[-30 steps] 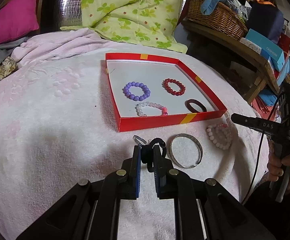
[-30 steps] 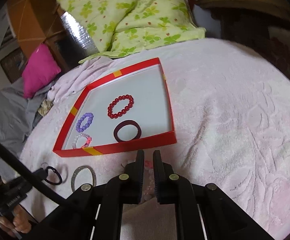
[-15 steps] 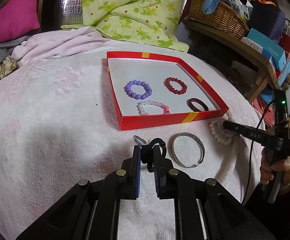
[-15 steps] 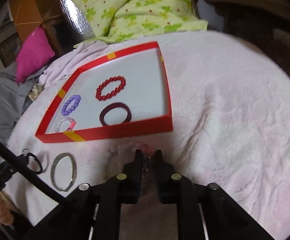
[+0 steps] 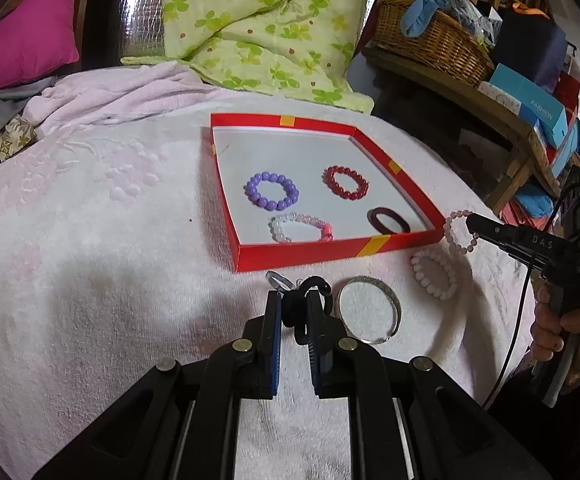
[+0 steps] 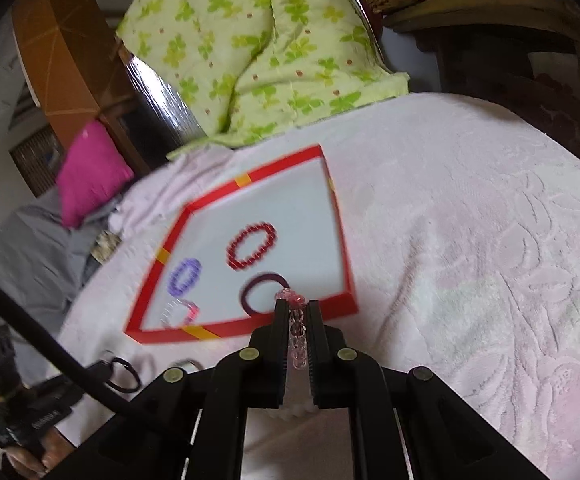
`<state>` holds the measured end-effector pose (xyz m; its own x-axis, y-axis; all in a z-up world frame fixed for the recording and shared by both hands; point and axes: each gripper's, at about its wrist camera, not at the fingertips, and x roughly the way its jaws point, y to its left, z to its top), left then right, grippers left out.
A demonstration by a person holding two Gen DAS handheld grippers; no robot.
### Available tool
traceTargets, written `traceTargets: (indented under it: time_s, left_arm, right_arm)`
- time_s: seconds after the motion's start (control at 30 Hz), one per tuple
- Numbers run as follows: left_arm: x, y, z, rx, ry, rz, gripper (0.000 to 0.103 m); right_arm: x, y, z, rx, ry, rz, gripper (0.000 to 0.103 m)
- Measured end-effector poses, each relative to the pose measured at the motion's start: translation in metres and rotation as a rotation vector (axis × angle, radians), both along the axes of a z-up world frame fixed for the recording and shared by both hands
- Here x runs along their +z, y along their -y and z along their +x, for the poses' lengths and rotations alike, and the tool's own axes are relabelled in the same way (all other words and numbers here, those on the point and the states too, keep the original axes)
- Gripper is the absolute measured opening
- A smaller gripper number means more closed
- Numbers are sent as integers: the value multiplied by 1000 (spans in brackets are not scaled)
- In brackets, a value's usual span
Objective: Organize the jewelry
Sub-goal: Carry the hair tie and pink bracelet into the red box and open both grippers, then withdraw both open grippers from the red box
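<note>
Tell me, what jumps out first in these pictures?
The red tray in the middle of the pink towel, with purple, red, pale and dark bracelets inside. Just right of it, the right gripper holds a pink bead bracelet up in the air. Nearer, the left gripper pinches a black ring beside a silver bangle.

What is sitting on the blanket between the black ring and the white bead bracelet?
A silver bangle lies between the black ring and the white bead bracelet, seen in the left wrist view.
</note>
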<state>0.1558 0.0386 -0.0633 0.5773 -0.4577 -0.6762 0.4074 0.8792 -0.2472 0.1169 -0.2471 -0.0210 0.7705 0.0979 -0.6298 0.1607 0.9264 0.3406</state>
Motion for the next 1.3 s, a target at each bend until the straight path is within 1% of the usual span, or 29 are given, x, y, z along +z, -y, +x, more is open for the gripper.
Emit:
traceTargets:
  time_s: [0.1, 0.17, 0.2, 0.3, 0.4, 0.53, 0.67, 0.77, 0.83, 0.93, 1.03, 1.1, 1.13, 1.17, 1.23, 1.27, 1.3]
  left_arm:
    - [7, 0, 0, -4, 27, -14, 12]
    - [12, -1, 2, -10, 39, -36, 12]
    - [17, -2, 5, -11, 43, -54, 12]
    - [30, 0, 18, 1, 74, -72, 12]
    - [43, 10, 43, 8, 104, -63, 12]
    - [51, 31, 88, 11, 105, -67, 12]
    - [48, 52, 136, 11, 93, -63, 12]
    - [41, 65, 164, 17, 68, -48, 12]
    - [36, 71, 180, 20, 49, -46, 13]
    - [27, 77, 197, 37, 32, -7, 13]
    - [16, 80, 211, 50, -12, -7, 13]
    - [9, 84, 216, 60, -17, 30, 15]
    - [6, 86, 219, 70, -22, 56, 19]
    - [3, 87, 220, 80, -30, 72, 26]
    - [-1, 87, 222, 86, -43, 76, 35]
    - [-2, 88, 221, 87, -44, 82, 48]
    - [-2, 90, 219, 91, -36, 103, 61]
  right_arm:
    - [7, -2, 7, 4, 21, 29, 9]
    - [12, -2, 14, 5, 31, 37, 9]
    - [14, -2, 20, 5, 35, 39, 9]
    - [16, -2, 40, 5, 35, 56, 9]
    - [18, -5, 65, 12, 17, 58, 9]
    - [18, -5, 103, 6, -5, 77, 9]
    - [19, 0, 138, 6, -7, 103, 9]
    - [14, 1, 169, 6, -40, 100, 9]
    - [8, 3, 188, 10, -65, 117, 9]
    - [-4, 0, 215, 13, -108, 111, 9]
    - [-21, 0, 236, 9, -161, 129, 9]
    - [-30, 1, 244, -5, -200, 117, 9]
    - [-34, 1, 247, -10, -210, 112, 9]
    - [-36, 3, 248, -14, -213, 112, 10]
    - [-40, 8, 250, -41, -224, 112, 10]
    - [-41, 11, 249, -51, -230, 114, 11]
    - [-41, 14, 248, -63, -233, 120, 20]
